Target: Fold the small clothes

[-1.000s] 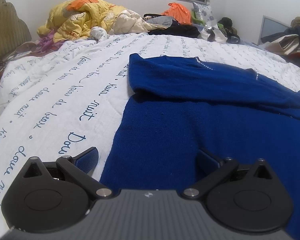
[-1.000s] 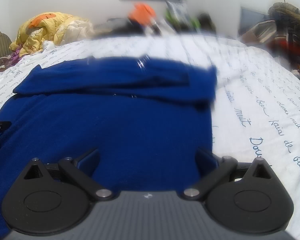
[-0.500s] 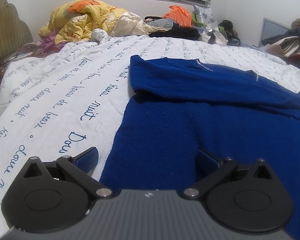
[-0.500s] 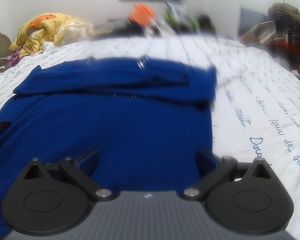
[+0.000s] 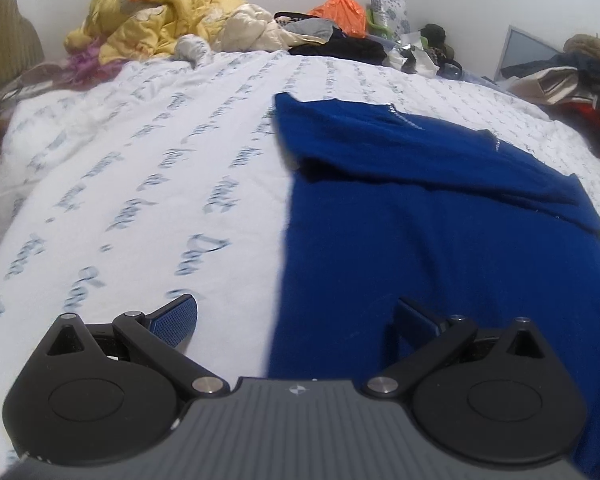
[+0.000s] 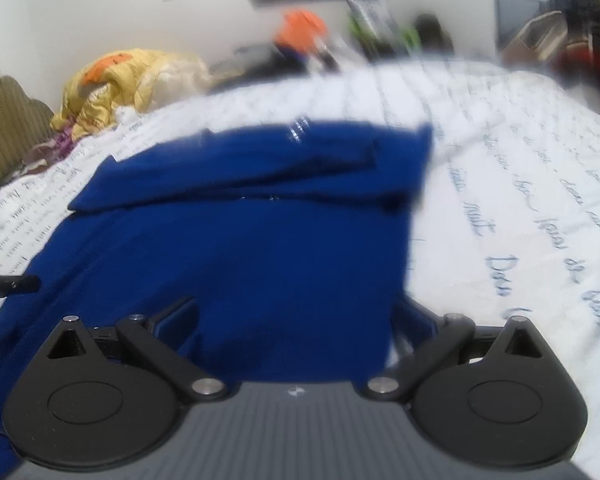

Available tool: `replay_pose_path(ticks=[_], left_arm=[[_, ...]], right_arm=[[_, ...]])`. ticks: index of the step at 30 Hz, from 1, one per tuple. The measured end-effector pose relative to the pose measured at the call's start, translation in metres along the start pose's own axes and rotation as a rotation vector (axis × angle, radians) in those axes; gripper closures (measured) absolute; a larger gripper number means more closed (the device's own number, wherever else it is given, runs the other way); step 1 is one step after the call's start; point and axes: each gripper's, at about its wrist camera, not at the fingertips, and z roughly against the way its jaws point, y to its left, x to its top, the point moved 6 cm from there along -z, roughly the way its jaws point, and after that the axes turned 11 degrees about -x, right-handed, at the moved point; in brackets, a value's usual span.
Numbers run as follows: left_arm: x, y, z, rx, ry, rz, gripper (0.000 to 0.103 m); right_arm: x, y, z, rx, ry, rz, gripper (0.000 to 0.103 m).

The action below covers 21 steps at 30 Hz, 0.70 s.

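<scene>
1. The blue sweater (image 5: pixel 440 248) lies spread flat on the bed (image 5: pixel 140 184), near its middle, its top part already turned down across the body in a band. That looks deliberate: a shorter, squarer shape is easier to fold again.
2. The near hem sits right under both cameras, probably so each gripper can take one lower corner.
3. The left gripper (image 5: pixel 296 320) stands wide open and holds nothing. It straddles the sweater's left edge: one finger is over the white sheet, the other over blue cloth. I cannot tell whether the fingers touch the fabric.
4. The right gripper (image 6: pixel 296 320) is also spread wide and empty, straddling the sweater's right edge, one finger over blue cloth and the other at the edge by the sheet. This view is blurred, so contact is unclear.
5. The pile of bedding (image 5: pixel 168 20) and clothes lies well apart at the far end.
</scene>
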Motion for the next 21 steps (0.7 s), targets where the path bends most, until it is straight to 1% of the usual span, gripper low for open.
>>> replay_pose_path(ticks=[2, 4, 7, 10, 12, 13, 14, 15, 16, 17, 18, 19, 20, 21], left_arm=[[-0.002, 0.009, 0.009, -0.036, 0.003, 0.005, 0.000], [-0.005, 0.013, 0.014, -0.096, 0.016, 0.015, 0.000], [-0.008, 0.012, 0.016, -0.194, 0.045, 0.027, 0.000], [-0.012, 0.006, 0.014, -0.252, 0.069, 0.019, 0.004], [-0.016, -0.003, 0.013, -0.267, 0.083, -0.025, 0.008], [-0.018, -0.008, 0.013, -0.276, 0.092, -0.050, 0.012], [-0.019, -0.013, 0.013, -0.285, 0.098, -0.070, 0.013], [-0.022, -0.017, 0.013, -0.297, 0.104, -0.085, 0.014], [-0.023, -0.022, 0.012, -0.310, 0.108, -0.099, 0.018], [-0.024, -0.027, 0.011, -0.319, 0.110, -0.110, 0.021], [-0.025, -0.032, 0.011, -0.319, 0.110, -0.119, 0.026], [-0.025, -0.036, 0.010, -0.312, 0.105, -0.123, 0.035], [-0.025, -0.040, 0.009, -0.306, 0.101, -0.124, 0.041], [-0.025, -0.043, 0.008, -0.297, 0.097, -0.128, 0.055]], right_arm=[[-0.002, -0.009, 0.006, 0.013, 0.016, 0.005, 0.000], [-0.005, -0.017, 0.011, 0.038, 0.041, -0.003, 0.000], [-0.013, -0.025, 0.017, 0.082, 0.090, -0.011, 0.001], [-0.020, -0.025, 0.026, 0.111, 0.110, 0.024, 0.002], [-0.025, -0.023, 0.030, 0.125, 0.127, 0.044, 0.010], [-0.027, -0.022, 0.031, 0.134, 0.137, 0.046, 0.013], [-0.030, -0.021, 0.031, 0.144, 0.146, 0.046, 0.017], [-0.031, -0.019, 0.033, 0.145, 0.141, 0.054, 0.018], [-0.033, -0.016, 0.034, 0.150, 0.141, 0.069, 0.019], [-0.033, -0.012, 0.035, 0.162, 0.141, 0.081, 0.026], [-0.034, -0.009, 0.036, 0.176, 0.143, 0.079, 0.037], [-0.035, -0.005, 0.037, 0.191, 0.144, 0.079, 0.040], [-0.036, -0.001, 0.037, 0.204, 0.143, 0.086, 0.047], [-0.036, 0.002, 0.037, 0.206, 0.138, 0.089, 0.060]])
